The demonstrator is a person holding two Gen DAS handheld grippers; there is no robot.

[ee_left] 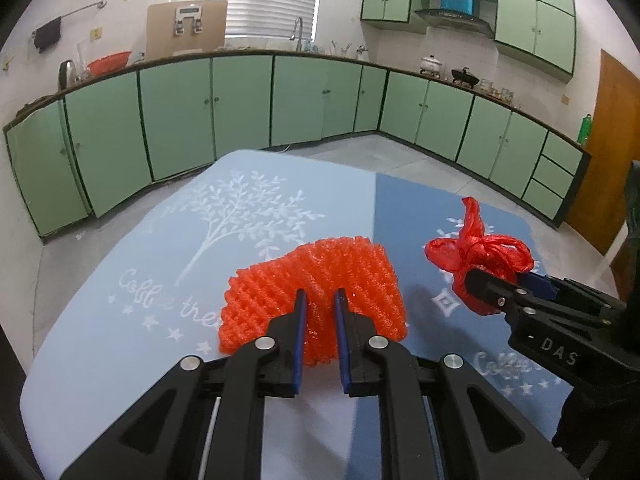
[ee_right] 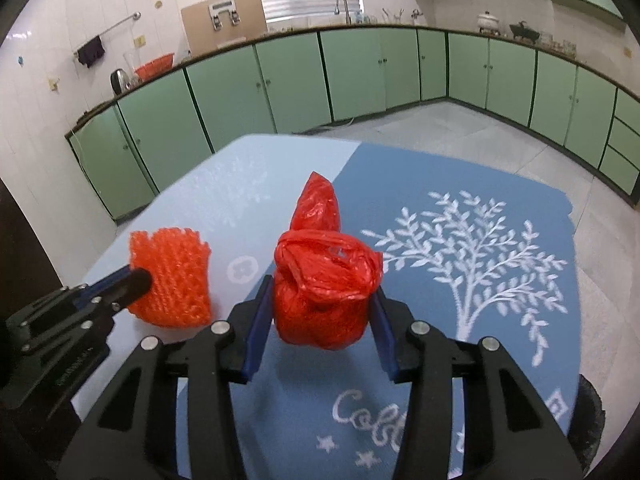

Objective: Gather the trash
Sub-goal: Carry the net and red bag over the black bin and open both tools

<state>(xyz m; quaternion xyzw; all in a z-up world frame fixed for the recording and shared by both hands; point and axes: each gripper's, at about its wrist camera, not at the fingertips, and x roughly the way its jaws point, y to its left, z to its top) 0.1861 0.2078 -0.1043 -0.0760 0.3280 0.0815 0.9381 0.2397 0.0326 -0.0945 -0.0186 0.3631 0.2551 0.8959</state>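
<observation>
Trash here is two red things on a blue tablecloth [ee_left: 120, 264] with white trees printed on it. One is a foam net [ee_left: 316, 292], orange-red, soft and full of little holes like a waffle. The other is a knotted plastic bag [ee_right: 320, 292], shiny, crinkly and round, with a pointy tail sticking up.

The left gripper [ee_left: 320, 300] is clenched on the near edge of the foam net, pinching a thin fold of it. The net spreads away from the fingers, wider than it is tall, and looks lifted a bit at the near side.

The right gripper [ee_right: 320, 296] has the bag right between its blue pads [ee_right: 256, 320]. The left pad touches the bag. The right pad looks just beside it, so I cannot tell if the grasp is firm yet. The bag stands tall, tail pointing away. Net and bag are near each other, not touching. Each hand has its own piece, so next comes lifting both, I think.
</observation>
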